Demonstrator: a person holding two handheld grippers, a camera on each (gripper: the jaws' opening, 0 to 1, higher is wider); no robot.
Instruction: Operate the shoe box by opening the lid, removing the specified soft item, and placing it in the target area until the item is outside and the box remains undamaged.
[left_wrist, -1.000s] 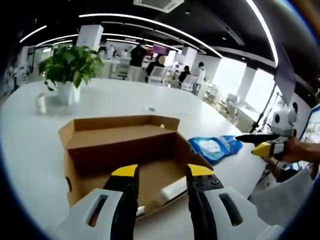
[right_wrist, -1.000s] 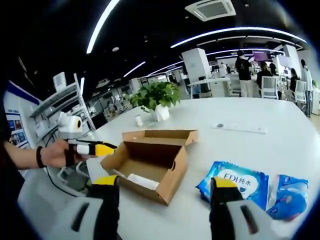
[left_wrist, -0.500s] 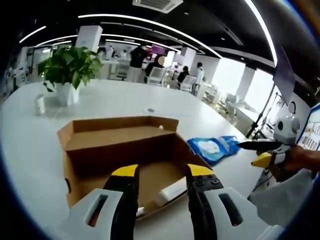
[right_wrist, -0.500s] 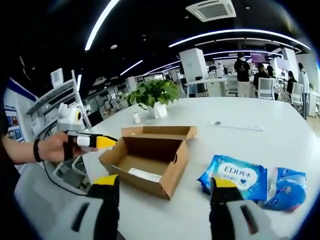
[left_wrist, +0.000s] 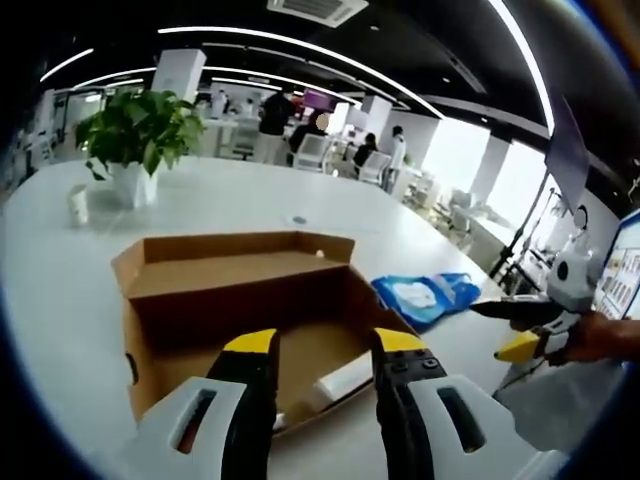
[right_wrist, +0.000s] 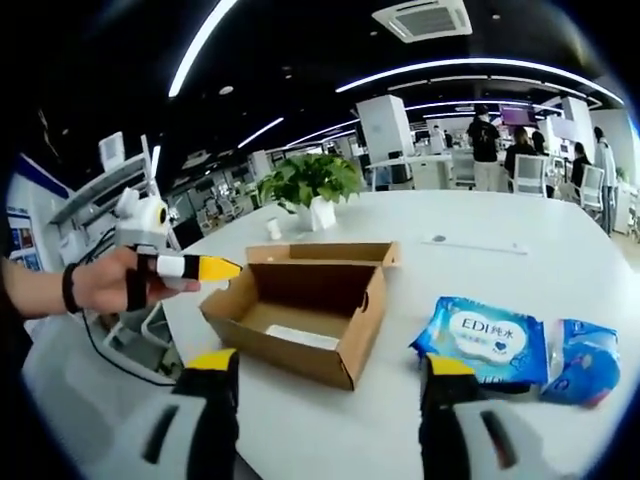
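Now, box: your brown cardboard shoe box (left_wrist: 250, 300) (right_wrist: 300, 305) sits open on the white table (left_wrist: 60, 270) (right_wrist: 500, 240), lid folded back flat on its far side as your left gripper view has it.
Inside the box: a pale flat item (left_wrist: 345, 378) (right_wrist: 295, 337) lies on the floor of the box, toward the near wall in your left gripper view; what it is cannot be told.
Blue packs: one blue and white soft pack (right_wrist: 483, 338) (left_wrist: 425, 295) lies on the table outside the box, just beside the box's side wall; a second blue pack (right_wrist: 580, 360) touches the first on the side away from the box.
Left gripper: your left gripper (left_wrist: 325, 345) (right_wrist: 215, 268) hangs over the near edge of the box, jaws parted with nothing between them.
Right gripper: your right gripper (right_wrist: 325, 365) (left_wrist: 510, 330) is held back from the box, level with the gap between box and blue packs, jaws spread wide and empty.
Beyond the box: a potted plant (left_wrist: 140, 140) (right_wrist: 310, 190) stands on the table past the lid, with a small white cup (left_wrist: 78, 205) next to it.
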